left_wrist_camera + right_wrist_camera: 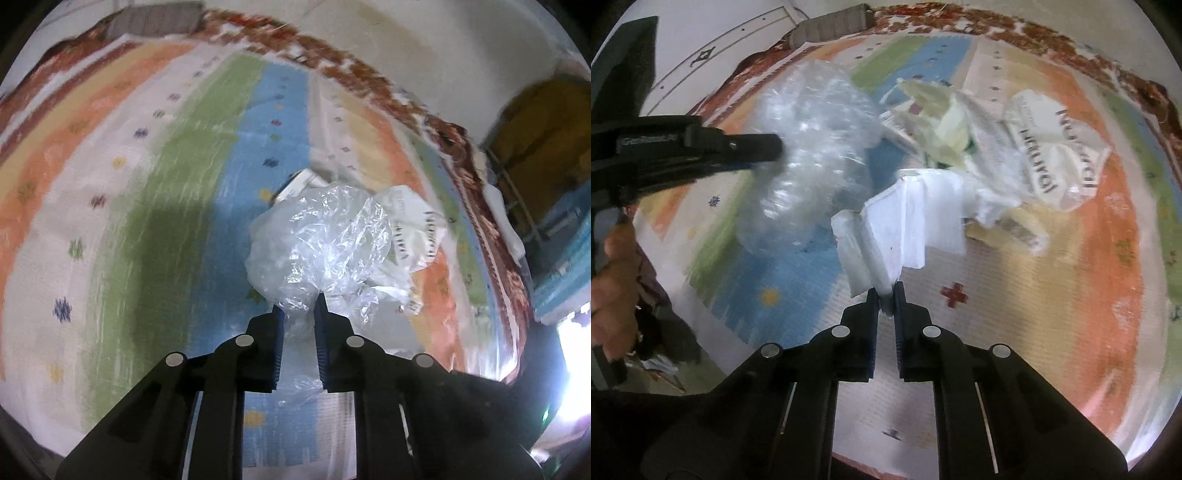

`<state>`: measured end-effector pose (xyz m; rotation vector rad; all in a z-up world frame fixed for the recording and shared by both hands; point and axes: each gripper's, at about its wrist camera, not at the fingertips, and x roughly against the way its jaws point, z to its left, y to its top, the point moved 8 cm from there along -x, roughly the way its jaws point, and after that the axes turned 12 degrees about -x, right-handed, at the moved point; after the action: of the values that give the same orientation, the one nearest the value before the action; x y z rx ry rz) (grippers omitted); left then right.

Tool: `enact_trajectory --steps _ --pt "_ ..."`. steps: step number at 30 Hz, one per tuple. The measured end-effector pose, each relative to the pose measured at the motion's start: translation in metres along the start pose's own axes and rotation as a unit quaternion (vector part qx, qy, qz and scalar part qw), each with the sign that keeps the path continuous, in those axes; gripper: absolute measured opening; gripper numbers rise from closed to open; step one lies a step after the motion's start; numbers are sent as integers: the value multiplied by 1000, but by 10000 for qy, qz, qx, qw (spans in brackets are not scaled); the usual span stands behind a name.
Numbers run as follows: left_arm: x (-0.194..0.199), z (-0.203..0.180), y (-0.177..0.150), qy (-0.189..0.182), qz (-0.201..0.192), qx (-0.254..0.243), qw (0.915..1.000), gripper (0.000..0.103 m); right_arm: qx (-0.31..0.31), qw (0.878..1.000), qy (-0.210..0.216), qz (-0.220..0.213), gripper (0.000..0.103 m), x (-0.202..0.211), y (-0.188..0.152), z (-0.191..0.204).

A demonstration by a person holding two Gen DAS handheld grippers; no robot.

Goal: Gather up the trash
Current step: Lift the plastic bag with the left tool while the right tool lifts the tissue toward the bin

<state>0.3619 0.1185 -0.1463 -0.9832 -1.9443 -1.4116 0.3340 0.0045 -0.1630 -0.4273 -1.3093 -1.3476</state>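
Both claws loaded: my left claw [298, 308] pinches film [317, 243], right claw [885, 295] pinches wrapper [905, 218], lifted off rug [997, 332] for binning.

A striped rug [177, 192] is spread over the floor, with bands of white, orange, yellow, green and blue, and small star-like motifs are dotted along the bands. A red cross motif [954, 294] is seen on a white band in the right wrist view. The rug is edged by a dark red patterned border [373, 70]. A grey ridged mat [831, 26] is laid just past the border at the far end. White tiled floor [713, 48] is seen beyond it. A pale wall [424, 40] is met by the border. A yellow-brown cloth [543, 122] and blue slatted furniture [565, 251] are seen at the right.
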Motion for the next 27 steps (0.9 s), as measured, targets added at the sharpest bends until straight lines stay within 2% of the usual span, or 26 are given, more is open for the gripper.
enact_trajectory --steps 3,9,10,11,17,21,27 --pt "1 -6 -4 88 87 -222 9997 14 -131 9998 -27 -122 6 15 0 -7" --pt "16 -13 -3 142 37 -187 9997 13 -269 9989 20 -375 6 44 1 -10" --pt "22 -16 -2 136 4 -200 9997 12 -276 9988 21 -416 6 48 2 -11" --pt "25 -18 -2 140 -16 -218 9997 6 -282 9985 17 -463 6 53 2 -12" --pt "39 -33 -9 242 30 -556 9982 5 -434 9972 240 -567 6 74 3 -10" --pt "41 -33 -14 277 80 -461 9985 5 -436 9965 319 -636 6 86 -3 -5" --pt "61 -45 -11 195 -117 -497 9985 5 -387 9954 392 -785 6 107 -13 2"
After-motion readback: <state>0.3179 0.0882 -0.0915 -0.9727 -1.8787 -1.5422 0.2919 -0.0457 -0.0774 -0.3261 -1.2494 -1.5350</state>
